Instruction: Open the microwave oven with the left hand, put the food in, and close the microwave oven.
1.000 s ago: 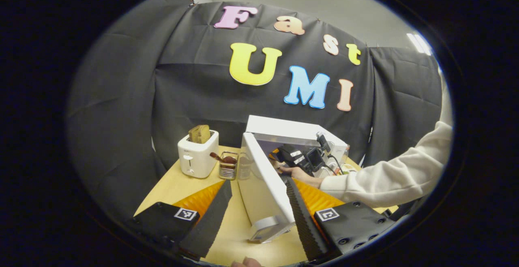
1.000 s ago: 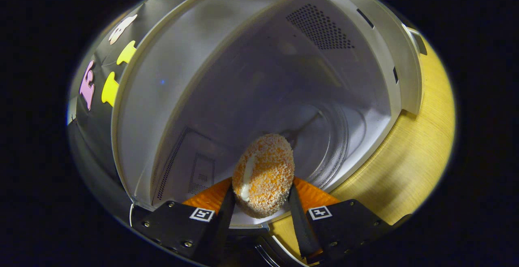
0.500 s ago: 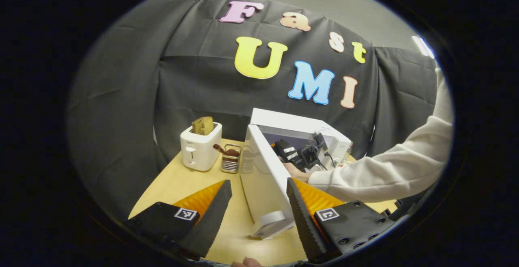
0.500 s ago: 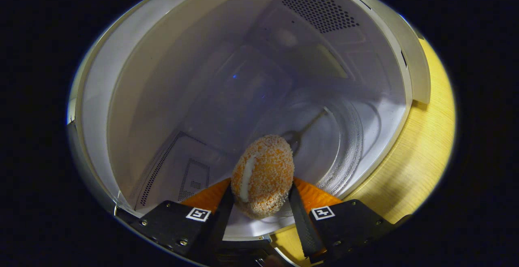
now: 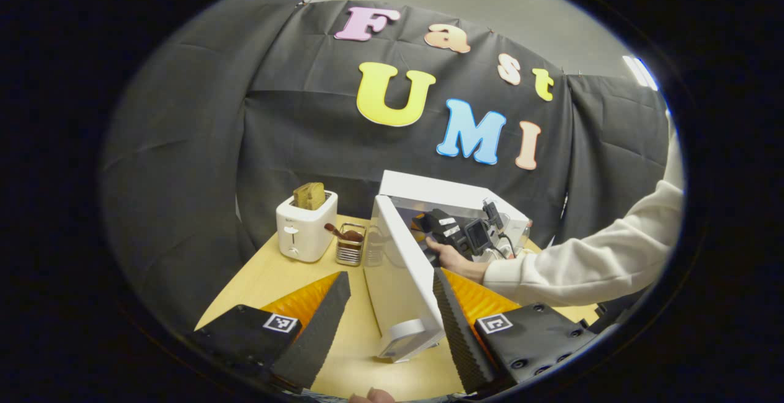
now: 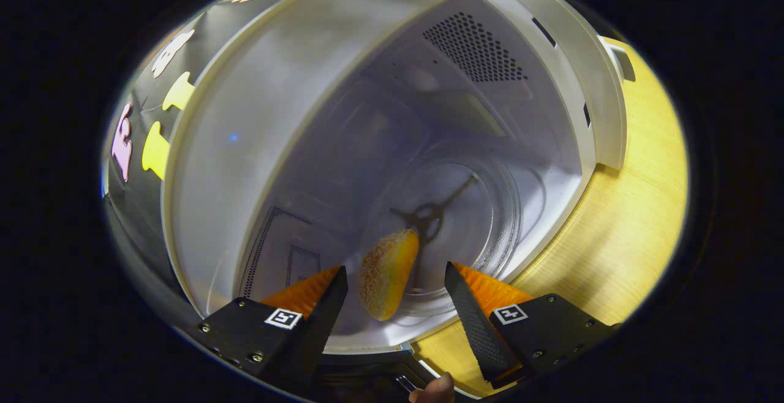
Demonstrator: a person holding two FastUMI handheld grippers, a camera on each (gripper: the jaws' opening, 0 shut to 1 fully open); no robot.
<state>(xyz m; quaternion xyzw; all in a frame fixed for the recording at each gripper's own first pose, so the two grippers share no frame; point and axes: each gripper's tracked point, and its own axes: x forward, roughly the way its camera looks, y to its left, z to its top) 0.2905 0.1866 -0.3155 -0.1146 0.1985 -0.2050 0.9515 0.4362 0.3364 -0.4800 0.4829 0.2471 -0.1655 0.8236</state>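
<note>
The white microwave stands on the wooden table with its door swung wide open. In the right gripper view its cavity faces me, and a breaded orange food piece lies on the glass turntable. My right gripper is open just in front of the food, fingers apart and off it. In the left gripper view that right gripper, held by a hand in a white sleeve, reaches into the cavity. My left gripper is open, its fingers either side of the door's edge and silver handle without pressing on them.
A white toaster with a slice of bread stands at the table's back left. Beside it are a small wire holder and a clear jar. Bare tabletop lies right of the microwave's opening.
The right gripper has opened and let go of the food, which now lies on the turntable. It has drawn back a little. The left gripper has hardly moved.
</note>
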